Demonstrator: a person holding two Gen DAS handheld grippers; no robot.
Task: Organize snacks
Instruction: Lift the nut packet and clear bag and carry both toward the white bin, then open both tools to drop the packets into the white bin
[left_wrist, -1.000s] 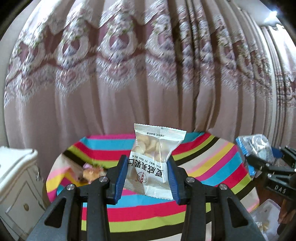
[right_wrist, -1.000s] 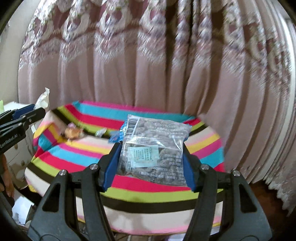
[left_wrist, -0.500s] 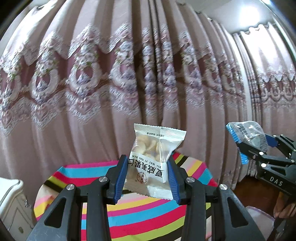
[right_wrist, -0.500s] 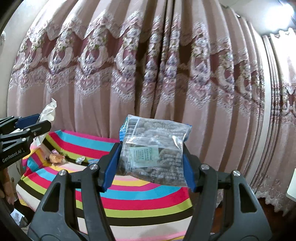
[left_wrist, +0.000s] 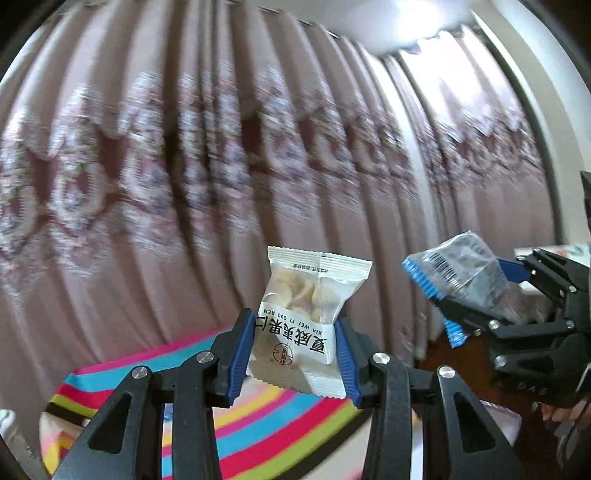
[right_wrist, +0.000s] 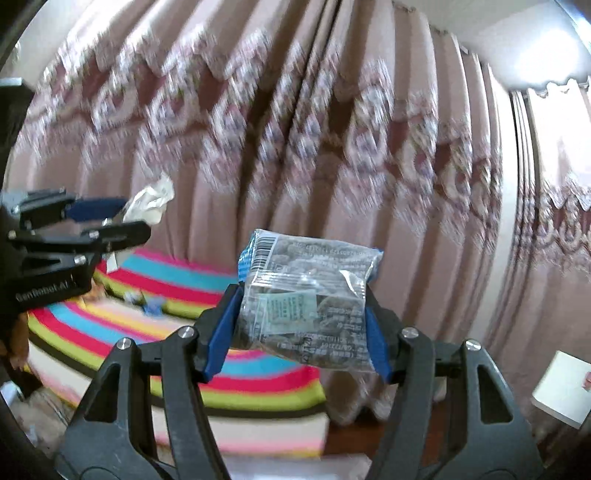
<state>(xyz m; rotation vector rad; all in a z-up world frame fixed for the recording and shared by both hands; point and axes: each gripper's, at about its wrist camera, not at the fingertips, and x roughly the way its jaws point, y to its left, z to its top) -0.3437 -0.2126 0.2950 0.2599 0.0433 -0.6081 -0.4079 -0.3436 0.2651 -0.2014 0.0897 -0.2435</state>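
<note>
A: What is the left gripper (left_wrist: 293, 356) carrying?

B: Its jaws are pressing on both sides of a small white nut packet (left_wrist: 309, 321), which is standing upright between the blue pads and poking up above them. The clear upper half is showing pale nuts.

A: And the right gripper (right_wrist: 301, 334)?

B: It is squeezing a wider clear snack bag (right_wrist: 308, 295) with a blue edge and a barcode, holding it by its two sides. The brown contents are too blurred to name.

A: Where are both sitting in the room?

B: They are hanging in the air in front of a pink curtain (left_wrist: 184, 166), above and off the near edge of a striped table (right_wrist: 122, 325). Two small things are lying on the cloth, too blurred to name. From the left camera, the right gripper is appearing at the right edge with its bag.
</note>
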